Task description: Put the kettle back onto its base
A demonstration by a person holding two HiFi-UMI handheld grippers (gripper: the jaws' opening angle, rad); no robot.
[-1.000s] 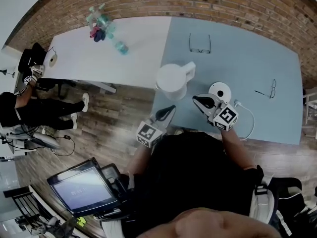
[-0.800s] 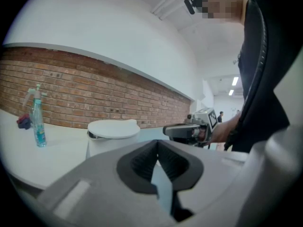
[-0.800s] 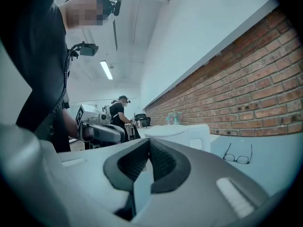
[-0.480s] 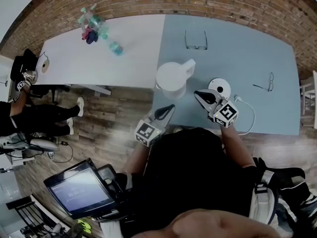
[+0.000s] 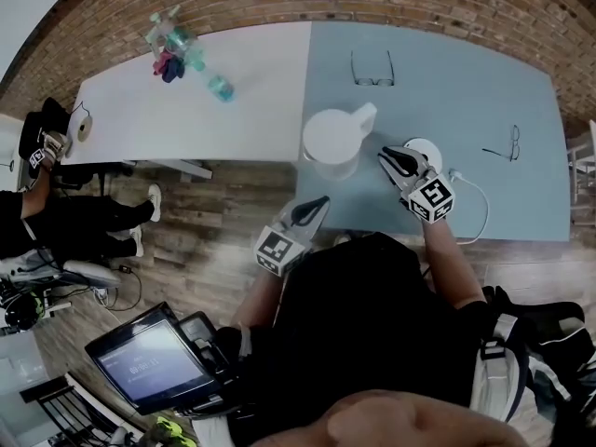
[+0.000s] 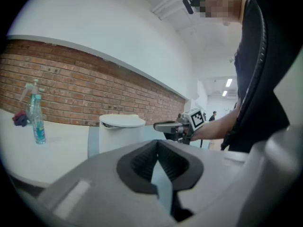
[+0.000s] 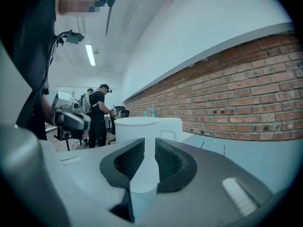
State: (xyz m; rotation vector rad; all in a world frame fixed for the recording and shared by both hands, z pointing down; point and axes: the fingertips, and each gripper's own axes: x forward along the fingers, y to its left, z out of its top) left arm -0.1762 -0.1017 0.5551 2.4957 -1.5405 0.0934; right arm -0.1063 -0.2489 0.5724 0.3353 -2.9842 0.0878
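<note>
Now | right gripper near-level | fingers just opening, empty | facing kettle

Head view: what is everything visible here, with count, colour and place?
blue-grey table: one, right side
white table: one, left side
kettle: one, white, blue-grey table's near edge
base: one, white, right of kettle
cord: one, white, from base
glasses: two pairs, dark, blue-grey table
bottles: at least two, teal, white table
screen: one, dark, lower left
seated person: one, dark clothes, far left
left claw: one, black, shut, empty, near kettle
right claw: one, black, by base, just been opening, nothing between
</note>
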